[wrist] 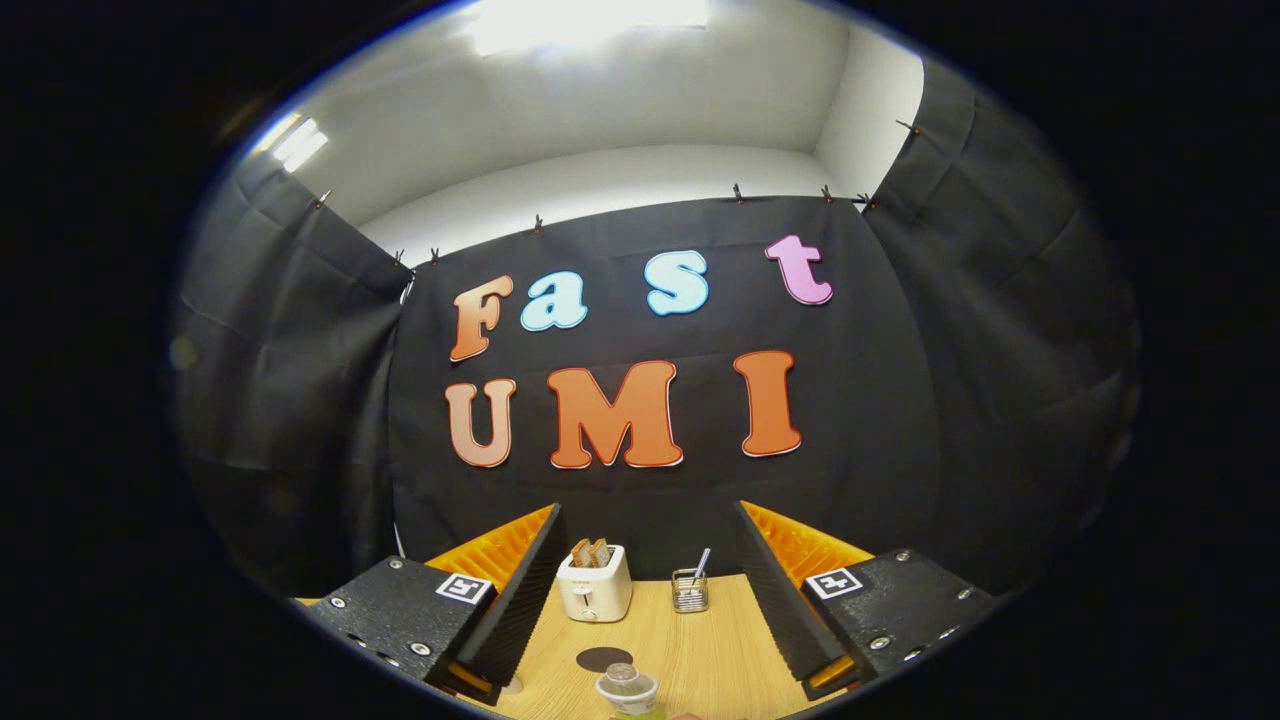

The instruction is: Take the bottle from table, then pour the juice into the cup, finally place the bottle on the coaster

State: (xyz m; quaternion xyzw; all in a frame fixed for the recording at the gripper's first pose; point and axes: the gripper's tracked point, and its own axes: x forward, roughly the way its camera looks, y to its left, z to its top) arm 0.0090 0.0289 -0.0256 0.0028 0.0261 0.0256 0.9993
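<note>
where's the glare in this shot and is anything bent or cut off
Gripper view: glare blows out the ceiling light; the fisheye bows the wall edges; the toaster and dark coaster look sharp between the open gripper fingers, while the bottle is cropped low.

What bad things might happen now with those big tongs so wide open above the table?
1. The tongs are open and empty, with the clear capped container low between them; closing off-centre might tip it.
2. The dark round coaster lies right behind it, so a nudge could slide it away.
3. The white toaster and small wire holder stand further ahead on the wooden table; reaching too far might bump them.
</note>
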